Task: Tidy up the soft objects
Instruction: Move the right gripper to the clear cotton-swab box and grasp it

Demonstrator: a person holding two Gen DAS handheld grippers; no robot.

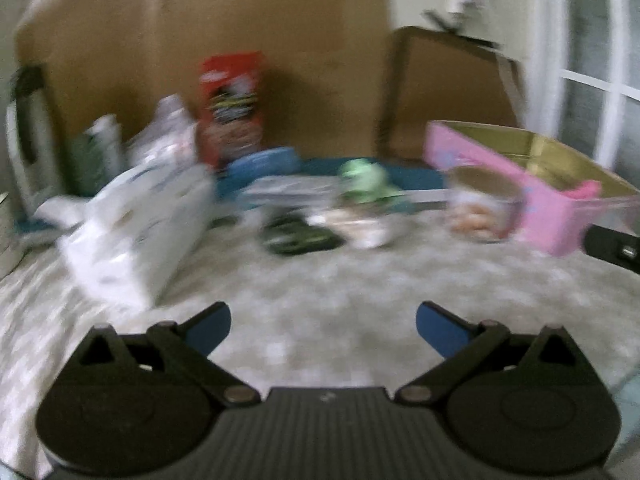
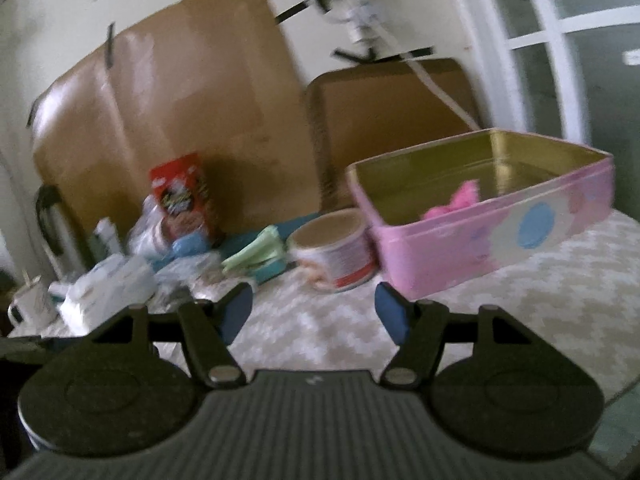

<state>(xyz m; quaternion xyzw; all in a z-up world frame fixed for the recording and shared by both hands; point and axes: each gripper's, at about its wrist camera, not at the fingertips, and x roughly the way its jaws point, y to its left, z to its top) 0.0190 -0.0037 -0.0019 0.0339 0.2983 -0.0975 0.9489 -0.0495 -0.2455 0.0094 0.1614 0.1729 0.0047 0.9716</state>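
A pink tin box point(image 2: 480, 236) with a gold inside stands open on the patterned cloth; a pink soft object point(image 2: 456, 202) lies in it. The box also shows in the left wrist view point(image 1: 520, 188). A green soft object point(image 1: 366, 180) lies behind a small white item in the middle; in the right wrist view it point(image 2: 256, 254) lies left of a round can point(image 2: 336, 252). My left gripper point(image 1: 323, 330) is open and empty above the cloth. My right gripper point(image 2: 314, 312) is open and empty, in front of the can and box. Both views are blurred.
A white plastic bag point(image 1: 140, 224), a dark flat object point(image 1: 300, 236), a red snack pack point(image 1: 232, 104) and bottles crowd the left and back. Cardboard sheets point(image 2: 180, 120) lean on the wall. A white mug point(image 2: 32, 304) stands at far left. A window is at right.
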